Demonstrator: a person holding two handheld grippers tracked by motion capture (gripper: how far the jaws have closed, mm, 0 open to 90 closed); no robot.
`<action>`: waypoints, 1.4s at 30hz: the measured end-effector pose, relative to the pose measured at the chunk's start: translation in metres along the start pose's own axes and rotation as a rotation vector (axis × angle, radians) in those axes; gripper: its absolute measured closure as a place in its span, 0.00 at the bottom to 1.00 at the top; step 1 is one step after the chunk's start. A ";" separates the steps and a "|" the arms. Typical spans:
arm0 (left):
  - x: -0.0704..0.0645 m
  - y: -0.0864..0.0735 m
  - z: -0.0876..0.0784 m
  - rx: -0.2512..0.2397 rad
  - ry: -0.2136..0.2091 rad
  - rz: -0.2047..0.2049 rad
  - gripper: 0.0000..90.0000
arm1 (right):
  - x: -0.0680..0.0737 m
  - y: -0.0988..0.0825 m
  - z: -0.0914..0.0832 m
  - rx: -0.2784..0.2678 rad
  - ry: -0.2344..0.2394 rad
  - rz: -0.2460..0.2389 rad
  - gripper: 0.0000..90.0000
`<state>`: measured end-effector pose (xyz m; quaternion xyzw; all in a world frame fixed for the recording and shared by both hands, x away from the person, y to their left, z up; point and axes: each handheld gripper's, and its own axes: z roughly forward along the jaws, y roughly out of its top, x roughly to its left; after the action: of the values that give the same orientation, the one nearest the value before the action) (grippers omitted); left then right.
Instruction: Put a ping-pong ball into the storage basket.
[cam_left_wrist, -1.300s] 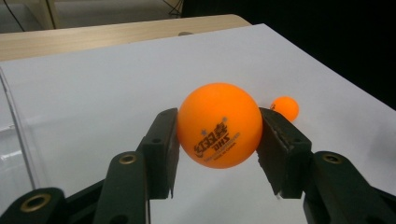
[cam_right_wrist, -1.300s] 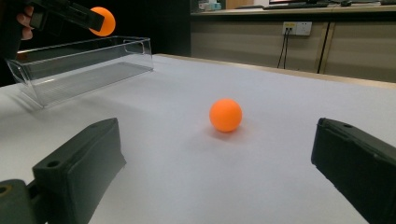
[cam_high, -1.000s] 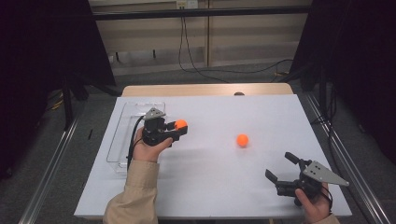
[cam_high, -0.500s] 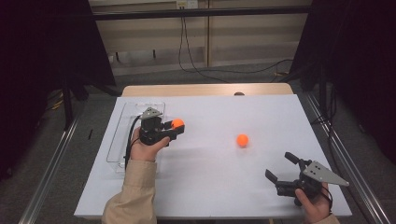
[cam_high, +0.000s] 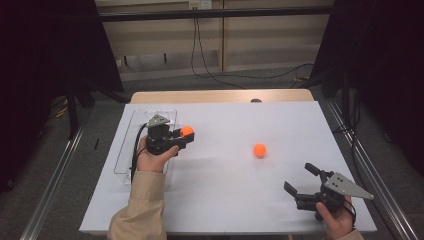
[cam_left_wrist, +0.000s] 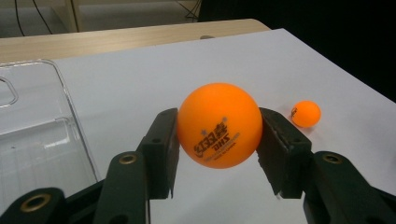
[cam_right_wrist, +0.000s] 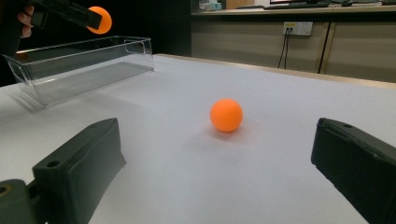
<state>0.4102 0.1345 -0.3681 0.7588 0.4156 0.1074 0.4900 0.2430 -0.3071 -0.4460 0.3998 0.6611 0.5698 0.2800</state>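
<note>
My left gripper (cam_high: 186, 134) is shut on an orange ping-pong ball (cam_left_wrist: 219, 125), held in the air beside the right wall of a clear plastic bin (cam_high: 131, 150). The held ball (cam_high: 187, 131) shows at the jaw tips from above and again far off (cam_right_wrist: 100, 19) in the right gripper view. A second orange ball (cam_high: 259, 150) lies loose on the white table, right of centre; it also shows beyond the held ball (cam_left_wrist: 306, 113) and ahead of the right jaws (cam_right_wrist: 226, 115). My right gripper (cam_high: 301, 178) stands open near the front right corner, nothing between its fingers.
The clear bin (cam_right_wrist: 77, 63) stands along the table's left side and looks empty. The white table top (cam_high: 225, 180) ends in a wooden strip (cam_high: 220, 96) at the far edge. Dark floor and metal rails flank both sides.
My left gripper with its ball has drifted left, toward the clear bin. The right gripper and the loose ball have stayed put.
</note>
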 end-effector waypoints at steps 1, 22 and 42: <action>0.000 0.000 0.000 -0.003 0.002 -0.005 0.56 | 0.000 0.000 0.000 0.000 0.000 0.000 0.01; 0.007 0.000 -0.005 -0.007 0.025 -0.011 0.56 | 0.000 0.000 0.000 0.001 0.002 0.000 0.01; 0.013 0.000 -0.009 -0.016 0.042 -0.020 0.56 | 0.000 0.000 0.000 0.001 0.001 0.001 0.01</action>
<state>0.4130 0.1498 -0.3667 0.7483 0.4325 0.1219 0.4879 0.2433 -0.3069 -0.4463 0.3997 0.6614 0.5699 0.2792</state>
